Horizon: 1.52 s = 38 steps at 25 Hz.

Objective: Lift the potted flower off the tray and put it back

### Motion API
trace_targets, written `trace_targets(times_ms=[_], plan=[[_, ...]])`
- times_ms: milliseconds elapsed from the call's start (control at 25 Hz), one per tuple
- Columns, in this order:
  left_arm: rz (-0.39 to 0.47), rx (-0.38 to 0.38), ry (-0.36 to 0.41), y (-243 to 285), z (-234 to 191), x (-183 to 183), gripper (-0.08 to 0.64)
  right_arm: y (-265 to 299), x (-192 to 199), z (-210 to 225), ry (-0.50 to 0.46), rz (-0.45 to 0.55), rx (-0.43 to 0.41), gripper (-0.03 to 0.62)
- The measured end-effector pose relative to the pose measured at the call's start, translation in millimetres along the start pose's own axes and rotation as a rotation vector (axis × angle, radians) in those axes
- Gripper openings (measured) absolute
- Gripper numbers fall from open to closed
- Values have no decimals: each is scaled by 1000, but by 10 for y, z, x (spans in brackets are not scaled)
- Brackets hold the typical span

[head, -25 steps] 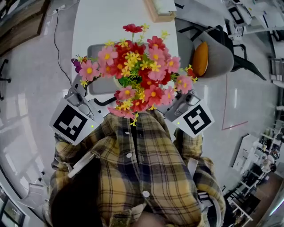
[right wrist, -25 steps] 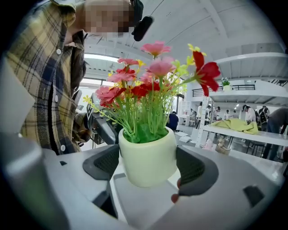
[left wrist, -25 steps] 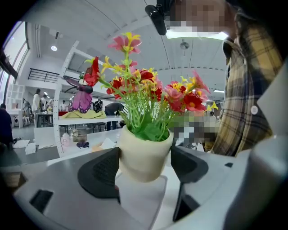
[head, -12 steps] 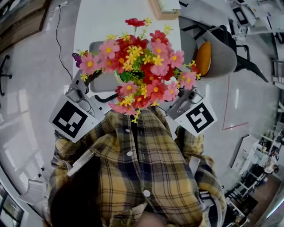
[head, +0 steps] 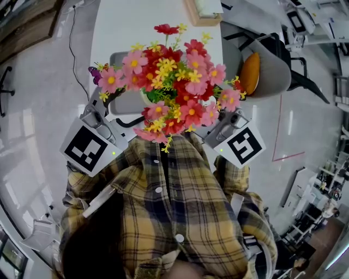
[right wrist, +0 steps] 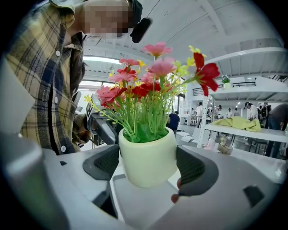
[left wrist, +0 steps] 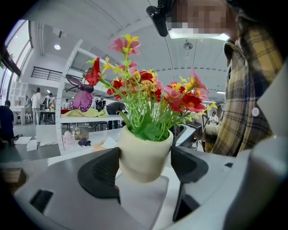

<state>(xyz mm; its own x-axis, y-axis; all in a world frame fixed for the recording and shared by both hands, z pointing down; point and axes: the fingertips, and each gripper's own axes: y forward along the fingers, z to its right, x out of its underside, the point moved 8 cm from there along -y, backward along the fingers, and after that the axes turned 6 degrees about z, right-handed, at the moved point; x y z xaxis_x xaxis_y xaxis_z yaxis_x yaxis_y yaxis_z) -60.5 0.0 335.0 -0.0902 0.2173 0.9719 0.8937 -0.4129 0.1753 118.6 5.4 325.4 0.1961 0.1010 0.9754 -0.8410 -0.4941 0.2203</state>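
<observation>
A cream pot (left wrist: 144, 155) of red, pink and yellow flowers (head: 172, 90) is gripped from two sides. My left gripper (left wrist: 145, 164) is shut on the pot, its dark pads (left wrist: 101, 173) pressing the wall. My right gripper (right wrist: 148, 167) is shut on the same pot (right wrist: 148, 161) from the opposite side. The pot leans a little and seems to hang just above the grey tray (head: 124, 102); contact with the tray (right wrist: 135, 202) cannot be told. In the head view the blooms hide the pot and both sets of jaws, and only the marker cubes (head: 87, 148) (head: 238, 144) show.
The tray lies on a white table (head: 142, 27) with a wooden box (head: 203, 13) at its far end. A grey chair with an orange cushion (head: 250, 72) stands right of the table. A black cable (head: 72, 43) runs over the floor at the left. My plaid shirt (head: 169, 212) fills the near side.
The pot and both grippers have shifted slightly away from my body, toward the table, and have barely moved in the last half second. Both grips are unchanged.
</observation>
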Motion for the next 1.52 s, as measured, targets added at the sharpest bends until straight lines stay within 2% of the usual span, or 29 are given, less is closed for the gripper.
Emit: trace_targets(times_ms=[600, 1040, 1520], plan=[[-7, -5, -12, -4, 0, -27, 345, -6, -25, 2, -9, 3, 6, 377], [-46, -6, -16, -24, 11, -42, 345, 5, -4, -17, 21, 1, -1, 377], [-85, 38, -12, -23, -3, -47, 345, -7, -17, -52, 46, -23, 21, 377]])
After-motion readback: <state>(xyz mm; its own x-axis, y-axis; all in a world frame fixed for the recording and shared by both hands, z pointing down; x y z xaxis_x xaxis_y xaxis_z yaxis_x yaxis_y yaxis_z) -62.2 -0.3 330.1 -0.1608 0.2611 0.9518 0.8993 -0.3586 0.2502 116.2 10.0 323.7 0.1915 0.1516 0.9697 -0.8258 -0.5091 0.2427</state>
